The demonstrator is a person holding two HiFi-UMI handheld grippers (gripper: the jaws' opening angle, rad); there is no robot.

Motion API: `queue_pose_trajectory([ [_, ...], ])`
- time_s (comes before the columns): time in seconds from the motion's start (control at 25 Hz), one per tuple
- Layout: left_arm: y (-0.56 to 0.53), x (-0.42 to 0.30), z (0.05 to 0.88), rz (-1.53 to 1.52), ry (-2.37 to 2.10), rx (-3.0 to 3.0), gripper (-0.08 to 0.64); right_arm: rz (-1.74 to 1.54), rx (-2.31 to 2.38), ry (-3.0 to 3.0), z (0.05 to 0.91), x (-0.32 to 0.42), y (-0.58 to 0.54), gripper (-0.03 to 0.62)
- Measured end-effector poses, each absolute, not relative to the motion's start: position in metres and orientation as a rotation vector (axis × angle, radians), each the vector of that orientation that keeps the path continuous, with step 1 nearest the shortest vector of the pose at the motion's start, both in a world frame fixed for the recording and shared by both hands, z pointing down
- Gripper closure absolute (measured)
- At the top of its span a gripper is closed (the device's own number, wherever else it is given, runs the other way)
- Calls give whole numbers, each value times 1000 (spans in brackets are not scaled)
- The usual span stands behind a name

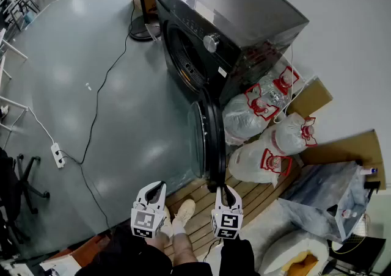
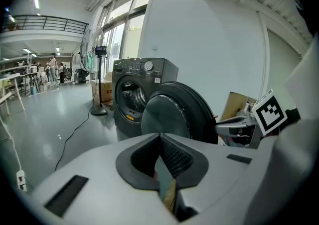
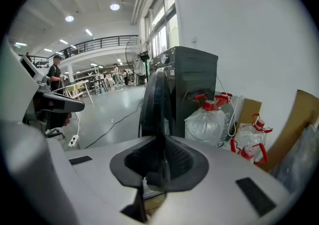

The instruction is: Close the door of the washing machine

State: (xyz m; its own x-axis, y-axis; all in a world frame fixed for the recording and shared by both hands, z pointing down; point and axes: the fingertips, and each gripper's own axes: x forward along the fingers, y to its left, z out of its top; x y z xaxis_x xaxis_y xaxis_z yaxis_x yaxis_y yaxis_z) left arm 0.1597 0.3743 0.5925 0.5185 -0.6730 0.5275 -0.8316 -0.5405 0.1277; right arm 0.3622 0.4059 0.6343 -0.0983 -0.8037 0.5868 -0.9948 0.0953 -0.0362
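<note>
Gripping the edge of the open door (image 3: pixel 154 94) with our right gripper (image 3: pixel 162 144), we have its pads pressed on either side of the rim. The door stands swung well out from the washing machine (image 1: pixel 244 18). Our left gripper (image 2: pixel 160 137) hangs just beside the door, jaws together and empty.

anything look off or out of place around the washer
Nothing looks spilled or broken. The washing machine door stands wide open, with the right gripper closed on its edge. Bulging plastic bags with red ties are heaped against the side of the washing machine.
</note>
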Motion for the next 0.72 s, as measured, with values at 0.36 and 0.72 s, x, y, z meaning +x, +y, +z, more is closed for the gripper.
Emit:
queue_pose_trajectory([
  [0.36, 376, 158, 591, 596, -1265, 2387, 535, 604, 1758, -1968, 633, 363, 406, 522],
  [0.72, 380, 149, 594, 596, -1316, 2357, 535, 613, 1720, -2010, 633, 358, 406, 522],
])
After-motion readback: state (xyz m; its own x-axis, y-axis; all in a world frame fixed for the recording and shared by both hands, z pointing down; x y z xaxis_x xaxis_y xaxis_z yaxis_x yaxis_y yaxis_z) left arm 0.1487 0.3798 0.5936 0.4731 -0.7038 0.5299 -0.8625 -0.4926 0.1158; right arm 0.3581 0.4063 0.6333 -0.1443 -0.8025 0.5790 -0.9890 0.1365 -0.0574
